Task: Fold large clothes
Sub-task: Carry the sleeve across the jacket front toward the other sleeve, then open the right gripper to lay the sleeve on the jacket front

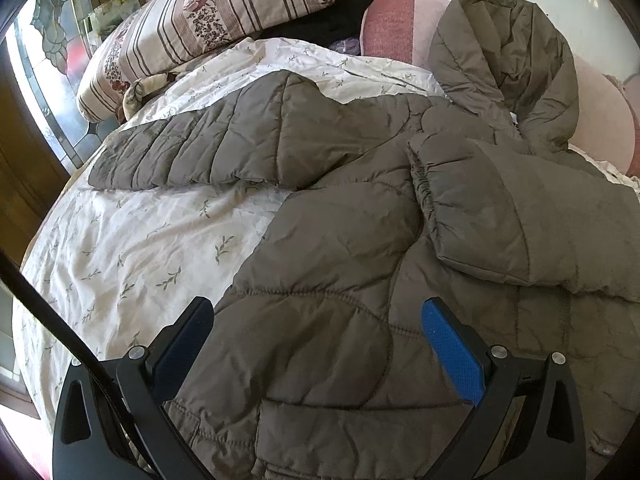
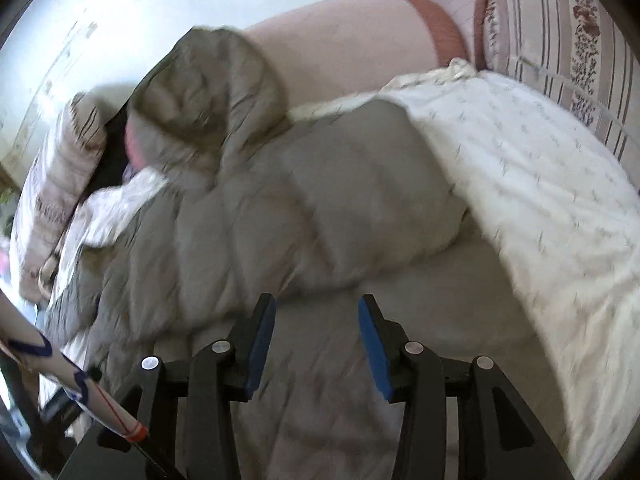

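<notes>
A grey-brown quilted hooded jacket [image 1: 340, 248] lies spread on the bed. Its left sleeve [image 1: 208, 148] stretches out to the left. Its right sleeve [image 1: 520, 220] is folded across the body, and the hood [image 1: 508, 64] leans on a pink cushion. My left gripper [image 1: 316, 320] is open, its jaws wide apart just over the jacket's lower body. In the blurred right wrist view the jacket [image 2: 280, 208] lies ahead with its hood [image 2: 208, 96] at the back. My right gripper [image 2: 316, 320] is open over the bed cover beside the jacket's edge, holding nothing.
A white leaf-print bed cover [image 1: 132, 240] lies under the jacket. Striped floral pillows [image 1: 208, 20] and a pink cushion [image 1: 600, 120] sit at the head. A stained-glass window [image 1: 44, 60] is at the left. A dark garment [image 1: 320, 12] lies behind the pillows.
</notes>
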A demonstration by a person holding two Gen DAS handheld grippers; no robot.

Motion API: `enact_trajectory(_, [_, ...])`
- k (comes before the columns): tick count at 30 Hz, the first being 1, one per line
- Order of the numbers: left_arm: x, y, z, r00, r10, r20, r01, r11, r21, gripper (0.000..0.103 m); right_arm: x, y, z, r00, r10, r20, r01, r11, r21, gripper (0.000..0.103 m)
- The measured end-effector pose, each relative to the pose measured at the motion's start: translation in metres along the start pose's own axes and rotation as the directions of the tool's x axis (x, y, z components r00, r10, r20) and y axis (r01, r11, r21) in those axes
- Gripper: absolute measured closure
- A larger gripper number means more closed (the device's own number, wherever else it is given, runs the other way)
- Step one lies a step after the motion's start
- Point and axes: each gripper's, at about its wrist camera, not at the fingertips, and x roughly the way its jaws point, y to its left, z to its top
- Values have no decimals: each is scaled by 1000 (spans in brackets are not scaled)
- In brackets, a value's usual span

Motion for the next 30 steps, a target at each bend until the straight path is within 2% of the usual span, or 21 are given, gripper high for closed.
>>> enact_trajectory(3, [-8,0,-2,1000,-15,-3,15,1000,5,0,-3,21,-25,999,27,-44,-28,999,-22,56])
enact_trajectory(10, [-16,8,-13,999,-1,-43,3,999,53,0,4,38,-68,988,-38,-152,28,997,-67,56])
enact_trajectory(12, [-12,13,-19,997,7,-74,-3,998,60,0,5,40,-79,983,-57,-175,45,996,-73,54])
enact_trajectory(15, [-7,22,-25,993,6,-118,-1,999,42,0,-6,47,-87,983,-68,-168,52,994,-99,52])
enact_trajectory(18, [-5,28,-28,989,-14,-149,14,1000,-1,0,-22,51,-82,991,-20,-135,9,997,-83,52])
enact_trajectory(22, [-22,27,-23,996,-17,-86,14,999,-35,0,-39,64,-66,999,-9,-33,5,993,-120,48])
enact_trajectory(26, [-42,21,-21,1000,-11,16,12,997,-71,0,-32,76,-49,999,-16,34,21,991,-134,47])
enact_trajectory(28, [-53,18,-19,996,-19,89,25,997,-67,0,-27,79,-47,998,1,57,6,993,-117,47])
enact_trajectory(30, [-58,11,-21,984,39,175,-32,998,-44,0,-18,80,-47,997,22,67,-14,993,-113,47])
